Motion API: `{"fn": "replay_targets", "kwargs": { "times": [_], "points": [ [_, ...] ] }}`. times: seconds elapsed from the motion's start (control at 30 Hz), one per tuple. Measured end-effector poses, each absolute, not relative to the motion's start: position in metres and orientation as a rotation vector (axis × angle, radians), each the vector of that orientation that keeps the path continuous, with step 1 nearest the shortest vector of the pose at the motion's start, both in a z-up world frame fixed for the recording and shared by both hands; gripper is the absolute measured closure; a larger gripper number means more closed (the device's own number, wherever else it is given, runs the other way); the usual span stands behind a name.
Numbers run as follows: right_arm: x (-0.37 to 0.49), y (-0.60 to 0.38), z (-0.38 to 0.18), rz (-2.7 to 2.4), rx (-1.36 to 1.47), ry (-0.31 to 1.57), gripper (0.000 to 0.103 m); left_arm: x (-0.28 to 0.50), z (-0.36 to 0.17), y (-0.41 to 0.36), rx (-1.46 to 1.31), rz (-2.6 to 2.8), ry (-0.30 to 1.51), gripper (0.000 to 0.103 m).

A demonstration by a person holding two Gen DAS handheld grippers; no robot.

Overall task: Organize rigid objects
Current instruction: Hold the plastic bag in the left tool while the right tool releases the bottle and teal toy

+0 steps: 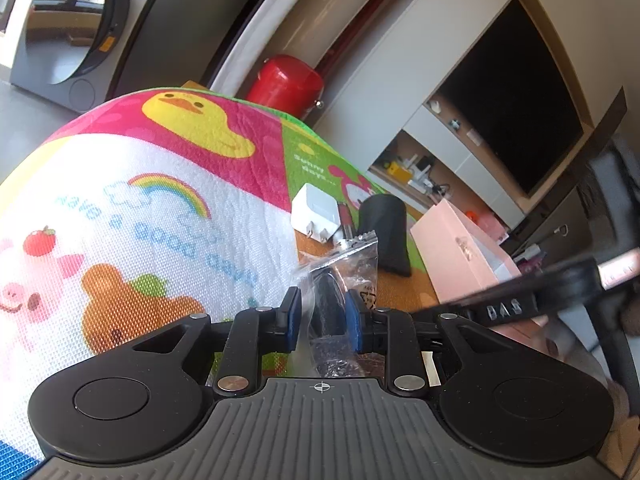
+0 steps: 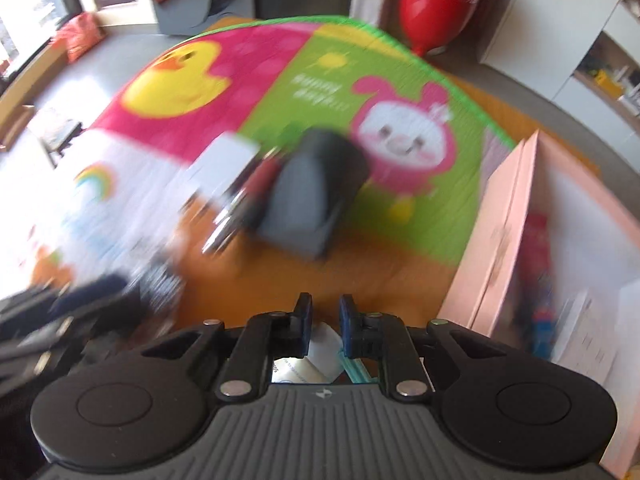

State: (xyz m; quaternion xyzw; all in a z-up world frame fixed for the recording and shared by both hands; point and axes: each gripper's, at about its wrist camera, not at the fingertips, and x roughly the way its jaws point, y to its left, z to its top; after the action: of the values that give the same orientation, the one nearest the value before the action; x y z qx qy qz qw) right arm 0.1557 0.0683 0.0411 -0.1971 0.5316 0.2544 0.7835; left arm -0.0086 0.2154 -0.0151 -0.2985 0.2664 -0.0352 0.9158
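carefully, with the left gripper point(image 1: 320, 316) nearly closed, pinching a clear plastic bag point(image 1: 340, 276) with something dark inside above the play mat point(image 1: 160, 208), and the right gripper point(image 2: 325, 320) shut and seemingly empty, keep the pinch firm and carry the bag toward the pink box point(image 1: 460, 256).

You will see a washer point(image 1: 68, 28) at the upper left of the left wrist view, its round door glass reflecting a window. A red cylinder point(image 1: 286, 82) stands upper centre, behind the far edge of the mat point(image 1: 168, 184); in the right wrist view it sits at top right. The mat is printed with a yellow duck point(image 1: 200, 124), a rainbow point(image 1: 176, 190) and a pink rabbit figure point(image 2: 400, 136). A dark screen point(image 1: 516, 96) fills the upper right of the left wrist view, set in a white cabinet point(image 1: 400, 88). Below it, an open shelf point(image 1: 412, 176) holds small items, too small to identify. Grey floor point(image 2: 100, 64) shows upper left in the right wrist view.
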Motion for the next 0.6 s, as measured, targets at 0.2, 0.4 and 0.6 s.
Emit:
{"fn": "replay_targets", "kwargs": {
  "times": [0.2, 0.4, 0.6],
  "points": [
    [0.072, 0.042, 0.046, 0.656, -0.489, 1.002, 0.066, -0.009, -0.015, 0.216, -0.615, -0.072, 0.547, 0.076],
    [0.011, 0.003, 0.056, 0.618, -0.622, 0.731, 0.046, -0.007, -0.015, 0.212, -0.591, -0.086, 0.553, 0.077],
    [-0.014, -0.040, 0.051, 0.483, -0.686, 0.561, 0.043, -0.010, -0.009, 0.195, -0.497, -0.075, 0.570, 0.076]
  ]
}}
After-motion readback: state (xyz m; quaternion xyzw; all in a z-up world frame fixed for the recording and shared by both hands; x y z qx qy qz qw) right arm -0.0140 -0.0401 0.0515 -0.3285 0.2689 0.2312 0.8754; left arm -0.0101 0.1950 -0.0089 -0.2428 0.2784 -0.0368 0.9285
